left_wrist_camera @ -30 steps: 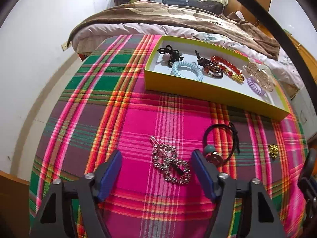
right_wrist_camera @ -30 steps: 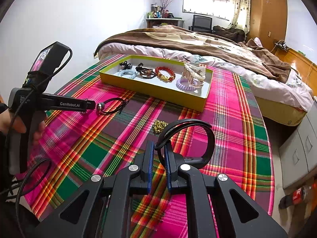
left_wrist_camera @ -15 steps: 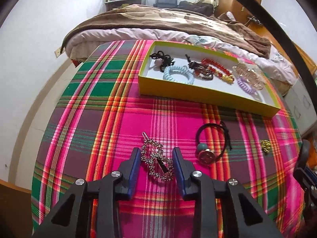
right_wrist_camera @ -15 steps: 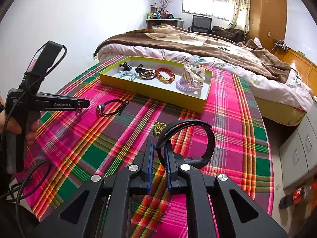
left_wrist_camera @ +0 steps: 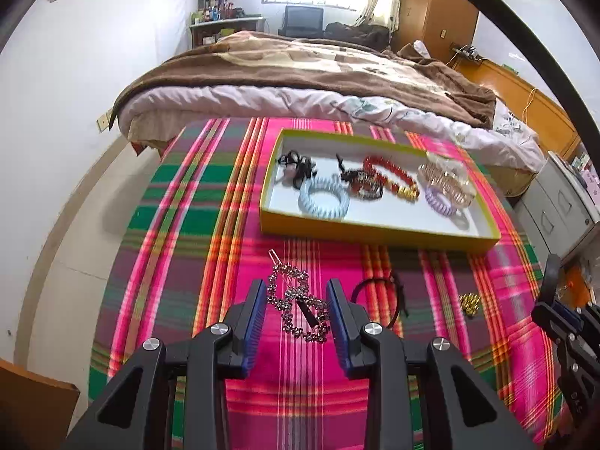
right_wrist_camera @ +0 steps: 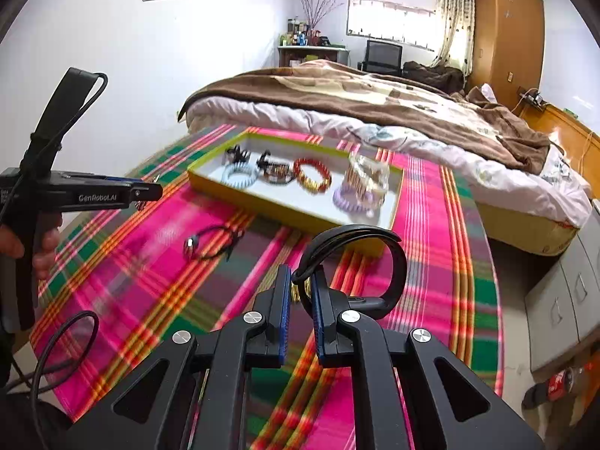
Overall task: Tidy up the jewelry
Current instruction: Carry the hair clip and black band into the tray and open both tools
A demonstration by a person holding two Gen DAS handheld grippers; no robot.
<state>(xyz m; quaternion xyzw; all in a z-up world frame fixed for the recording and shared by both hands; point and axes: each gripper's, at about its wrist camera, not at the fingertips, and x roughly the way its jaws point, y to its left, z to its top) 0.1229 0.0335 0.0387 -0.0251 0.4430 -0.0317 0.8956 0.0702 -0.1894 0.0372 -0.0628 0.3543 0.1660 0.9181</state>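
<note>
Left tongs (left_wrist_camera: 296, 309) are closed on the rhinestone hair clip (left_wrist_camera: 296, 305), blue pads against both its sides, low over the desk (left_wrist_camera: 180, 232). The clip is flat, metal and bumpy with stones, its thin pin pointing to 11 o'clock; likely risk is it pivoting or slipping out if the pinch sits only on the stones. At 1 o'clock the yellow tray (left_wrist_camera: 375, 234), a shallow card box with a white floor, holds coil ties and beaded bracelets. A black hair tie (left_wrist_camera: 378, 296) with a charm and a small gold piece (left_wrist_camera: 469, 302) lie on the plaid cloth at 3 o'clock. Right tongs (right_wrist_camera: 302, 298) are nearly closed, gripping a smooth black strap loop (right_wrist_camera: 360, 258); it's springy and could pop free or snag the tray wall.
</note>
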